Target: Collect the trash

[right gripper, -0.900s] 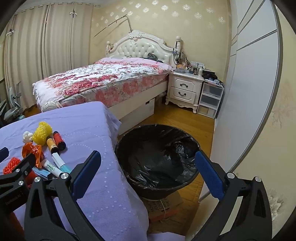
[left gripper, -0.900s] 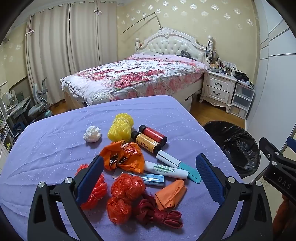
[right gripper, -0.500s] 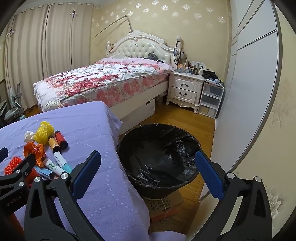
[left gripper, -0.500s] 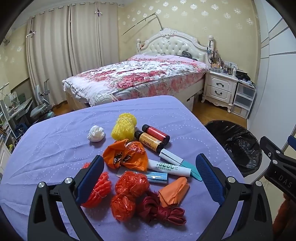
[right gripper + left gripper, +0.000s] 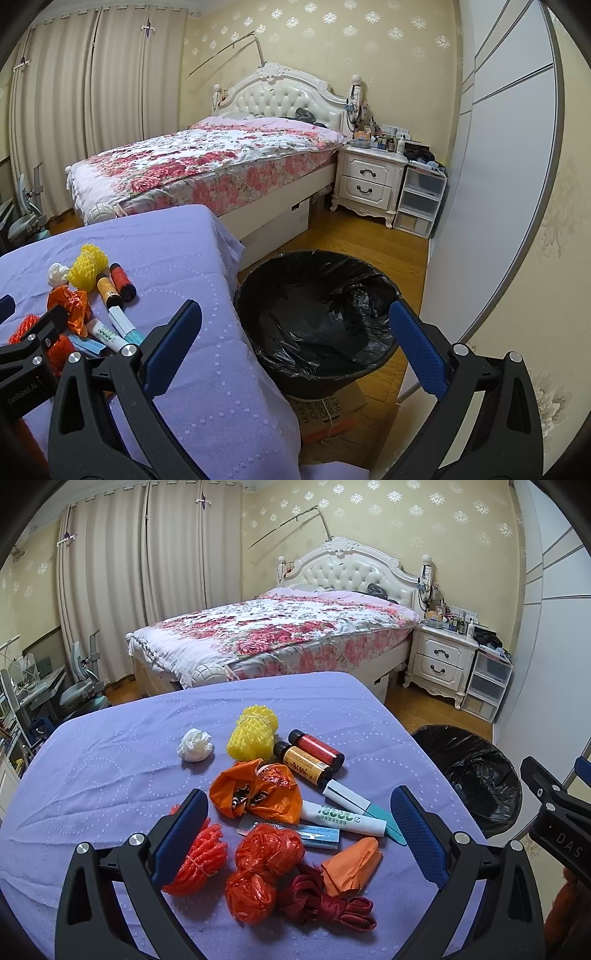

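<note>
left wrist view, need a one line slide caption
Open left gripper above a pile of trash on the purple-clothed table, black-lined bin at the right.

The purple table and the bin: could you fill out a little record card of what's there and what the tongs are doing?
Surface: purple tablecloth
Trash: white paper wad; yellow foam net; orange bag
Bottles: two small bottles, lying down
Bin: black-lined bin, beside table, looks empty
Left tongs: open, holding nothing
Right tongs: open, holding nothing
</note>
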A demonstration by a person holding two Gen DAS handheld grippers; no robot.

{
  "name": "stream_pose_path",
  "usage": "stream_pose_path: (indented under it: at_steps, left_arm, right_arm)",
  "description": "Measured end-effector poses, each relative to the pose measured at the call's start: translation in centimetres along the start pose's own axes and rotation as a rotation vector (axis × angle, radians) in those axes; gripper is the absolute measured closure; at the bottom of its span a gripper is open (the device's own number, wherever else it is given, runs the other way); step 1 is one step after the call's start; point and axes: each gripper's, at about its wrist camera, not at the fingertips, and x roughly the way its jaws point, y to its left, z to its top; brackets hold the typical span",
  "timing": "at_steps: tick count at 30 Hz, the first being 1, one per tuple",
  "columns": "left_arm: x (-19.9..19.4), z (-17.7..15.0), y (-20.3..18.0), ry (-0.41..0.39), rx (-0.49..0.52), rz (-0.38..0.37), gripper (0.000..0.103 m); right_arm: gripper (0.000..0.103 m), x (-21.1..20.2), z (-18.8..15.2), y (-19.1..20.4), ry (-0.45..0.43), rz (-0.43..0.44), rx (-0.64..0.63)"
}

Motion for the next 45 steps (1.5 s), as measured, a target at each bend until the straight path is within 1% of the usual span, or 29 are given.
stream_pose_path:
  at_steps: [27, 45]
  left_arm:
    - [-0.3, 0.1, 0.4, 0.0, -0.001, -0.002, 0.007]
    - [-0.2, -0.6, 0.3, 0.001, 0.004, 0.0, 0.006]
  right_arm:
    - [0.004, 0.1, -0.5, -0.2, 0.002, 0.001, 0.002]
    - [0.004, 0.3, -1.2, -0.2, 0.011, -0.001, 0.005]
